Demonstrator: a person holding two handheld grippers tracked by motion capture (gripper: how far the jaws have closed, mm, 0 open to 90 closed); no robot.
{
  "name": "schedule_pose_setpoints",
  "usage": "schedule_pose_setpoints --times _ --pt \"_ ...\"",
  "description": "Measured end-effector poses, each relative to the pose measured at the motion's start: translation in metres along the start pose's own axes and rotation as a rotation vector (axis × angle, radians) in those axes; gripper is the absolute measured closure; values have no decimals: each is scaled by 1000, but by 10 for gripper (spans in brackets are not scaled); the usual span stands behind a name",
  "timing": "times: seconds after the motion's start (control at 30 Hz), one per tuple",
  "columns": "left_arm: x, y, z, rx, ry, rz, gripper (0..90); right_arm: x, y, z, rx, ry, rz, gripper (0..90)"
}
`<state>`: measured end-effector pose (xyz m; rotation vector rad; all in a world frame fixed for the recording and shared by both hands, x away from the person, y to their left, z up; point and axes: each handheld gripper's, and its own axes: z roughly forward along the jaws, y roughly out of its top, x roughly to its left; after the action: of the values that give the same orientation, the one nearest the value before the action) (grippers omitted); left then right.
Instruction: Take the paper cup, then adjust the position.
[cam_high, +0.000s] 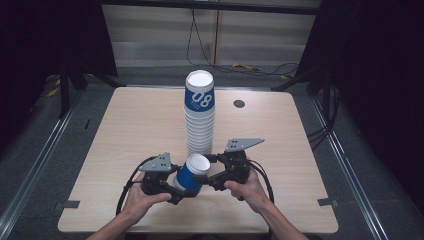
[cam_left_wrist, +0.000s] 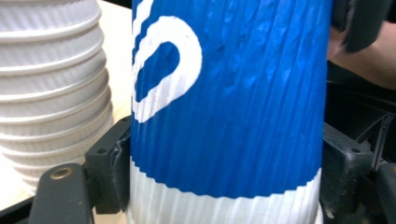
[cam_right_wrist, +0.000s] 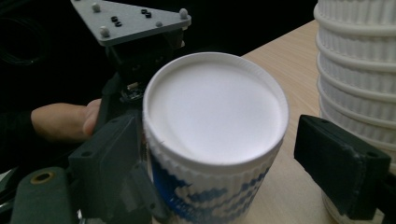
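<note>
A blue-and-white ribbed paper cup (cam_high: 192, 172) hangs tilted near the table's front, its white closed end (cam_right_wrist: 215, 116) facing up. My left gripper (cam_high: 184, 189) is shut on it, with both black jaws pressed against its blue wall (cam_left_wrist: 224, 102). My right gripper (cam_high: 204, 170) stands open around the cup's white end. In the right gripper view (cam_right_wrist: 226, 163) the left jaw sits at the cup's wall and the right jaw stands clear of it with a gap. Just behind rises a tall stack of upturned cups (cam_high: 200, 115), also beside the held cup (cam_left_wrist: 51, 93) (cam_right_wrist: 359, 70).
The wooden table (cam_high: 140, 125) has a dark round hole (cam_high: 239, 103) at the back right. Its front edge lies just below both hands. Cables (cam_high: 250, 67) lie on the floor beyond the table, and dark curtains hang on both sides.
</note>
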<state>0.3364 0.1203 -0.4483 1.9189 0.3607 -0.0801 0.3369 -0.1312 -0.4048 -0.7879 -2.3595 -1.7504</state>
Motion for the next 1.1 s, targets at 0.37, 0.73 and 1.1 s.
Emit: schedule_pose_setpoints --times 0.37,0.73,1.1 --pt "2 5 -3 26 19 11 209 -1 -3 -18 0 -38 0 142" --pt "2 6 -6 91 36 0 211 -3 -6 -22 100 -125 -35 167" --pt "3 6 -5 165 67 15 211 0 -9 -16 212 -138 -106 202"
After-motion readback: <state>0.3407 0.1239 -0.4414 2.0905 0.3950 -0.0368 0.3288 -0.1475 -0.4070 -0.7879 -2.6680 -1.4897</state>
